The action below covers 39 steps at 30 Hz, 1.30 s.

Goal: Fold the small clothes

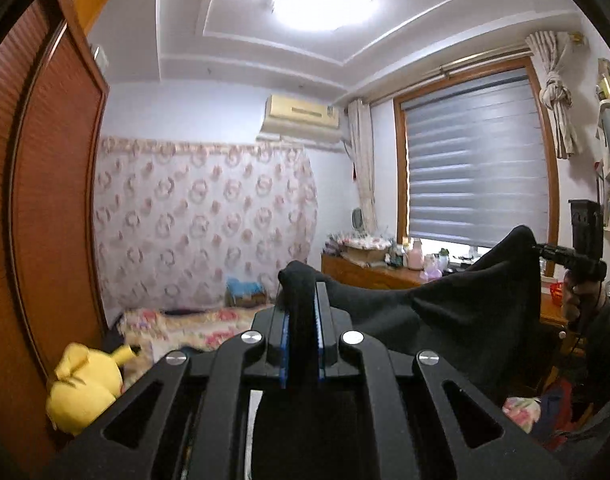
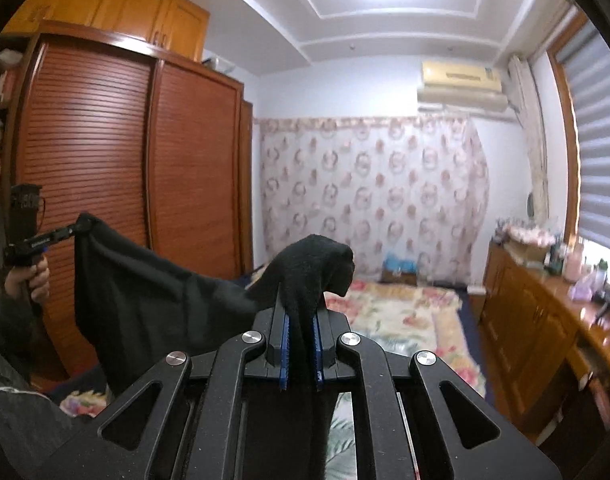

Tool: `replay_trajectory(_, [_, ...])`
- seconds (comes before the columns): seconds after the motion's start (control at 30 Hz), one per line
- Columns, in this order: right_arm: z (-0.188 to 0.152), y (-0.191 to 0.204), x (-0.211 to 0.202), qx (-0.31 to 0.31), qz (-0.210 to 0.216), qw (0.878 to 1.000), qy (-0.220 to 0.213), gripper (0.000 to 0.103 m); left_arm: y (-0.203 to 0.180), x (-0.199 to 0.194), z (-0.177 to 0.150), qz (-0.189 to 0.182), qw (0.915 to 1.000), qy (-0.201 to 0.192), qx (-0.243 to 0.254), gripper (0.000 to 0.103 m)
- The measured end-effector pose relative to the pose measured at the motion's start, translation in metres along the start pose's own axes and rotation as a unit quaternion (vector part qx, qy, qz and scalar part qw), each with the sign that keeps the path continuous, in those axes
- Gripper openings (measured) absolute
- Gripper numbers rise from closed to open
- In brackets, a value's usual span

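A black garment (image 1: 457,312) hangs in the air, stretched between my two grippers. My left gripper (image 1: 301,300) is shut on one corner of it; the cloth bunches over the fingertips. The right gripper (image 1: 539,249) shows at the far right of the left wrist view, shut on the other corner. In the right wrist view my right gripper (image 2: 301,312) is shut on a bunched corner of the garment (image 2: 153,292), and the left gripper (image 2: 79,226) holds the far corner at the left. Both are raised well above the bed.
A bed with a floral cover (image 2: 405,320) lies below. A brown louvred wardrobe (image 2: 145,168) stands on the left, a wooden dresser (image 2: 545,320) with bottles on the right under the window. A yellow plush toy (image 1: 81,388) sits by the wardrobe.
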State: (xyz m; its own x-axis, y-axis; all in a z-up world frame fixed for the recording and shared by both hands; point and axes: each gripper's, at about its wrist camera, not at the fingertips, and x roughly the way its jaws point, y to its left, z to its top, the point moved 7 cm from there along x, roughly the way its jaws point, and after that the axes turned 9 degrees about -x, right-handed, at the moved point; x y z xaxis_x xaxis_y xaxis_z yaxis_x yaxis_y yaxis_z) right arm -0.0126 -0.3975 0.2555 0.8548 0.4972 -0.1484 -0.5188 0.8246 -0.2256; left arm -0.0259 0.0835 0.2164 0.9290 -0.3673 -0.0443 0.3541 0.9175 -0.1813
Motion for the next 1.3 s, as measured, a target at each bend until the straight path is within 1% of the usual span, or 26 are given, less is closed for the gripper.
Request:
replay_trajectory(0.13, [0.036,-0.006,-0.01,-0.032,-0.021,0.999,-0.028,0.006,0.003,0.006,0.024,0.002,0.9998,-0.018,0.01,0.007])
replay_trajectory(0.23, [0.046,-0.014,-0.006,-0.046,-0.035,0.998,-0.031,0.006,0.011,0.024,0.033,0.013,0.9996,-0.019,0.018,0.007])
replay_trajectory(0.3, [0.047,-0.026,0.01,-0.049,-0.047,0.997,-0.02,0.006,0.018,0.043,0.032,0.015,0.9997,-0.009,0.017,0.007])
replay_trajectory(0.4, [0.036,-0.047,0.039,-0.053,-0.06,0.997,0.01,0.006,0.028,0.078,0.018,0.029,0.9993,0.015,0.02,0.007])
replay_trajectory(0.53, [-0.004,-0.078,0.096,-0.041,-0.071,0.994,0.072,0.006,0.042,0.135,-0.019,0.034,0.9971,0.066,0.012,0.007])
replay_trajectory(0.57, [-0.023,-0.087,0.117,-0.034,-0.069,0.993,0.094,0.006,0.049,0.153,-0.031,0.037,0.9959,0.081,0.013,0.007])
replay_trajectory(0.63, [-0.051,-0.096,0.144,-0.028,-0.066,0.99,0.122,0.006,0.055,0.184,-0.058,0.044,0.9931,0.109,0.01,0.007])
replay_trajectory(0.67, [-0.072,-0.104,0.165,-0.024,-0.067,0.987,0.142,0.006,0.063,0.202,-0.073,0.047,0.9911,0.124,0.009,0.007])
replay_trajectory(0.8, [-0.14,-0.126,0.225,-0.008,-0.068,0.979,0.194,0.006,0.087,0.267,-0.127,0.068,0.9823,0.173,0.016,0.007])
replay_trajectory(0.93, [-0.202,-0.146,0.276,0.015,-0.068,0.971,0.228,0.006,0.098,0.309,-0.166,0.084,0.9742,0.209,0.016,0.008])
replay_trajectory(1.03, [-0.247,-0.154,0.309,0.017,-0.079,0.959,0.27,0.006,0.099,0.332,-0.192,0.092,0.9682,0.232,0.025,0.008])
replay_trajectory(1.1, [-0.262,-0.158,0.32,0.023,-0.082,0.956,0.279,0.006,0.101,0.341,-0.201,0.1,0.9648,0.242,0.024,0.008])
replay_trajectory(1.17, [-0.273,-0.161,0.329,0.03,-0.089,0.954,0.285,0.006,0.1,0.345,-0.206,0.103,0.9634,0.247,0.018,0.008])
replay_trajectory(1.3, [-0.279,-0.167,0.335,0.047,-0.102,0.951,0.287,0.006,0.1,0.352,-0.202,0.111,0.9616,0.25,0.025,0.009])
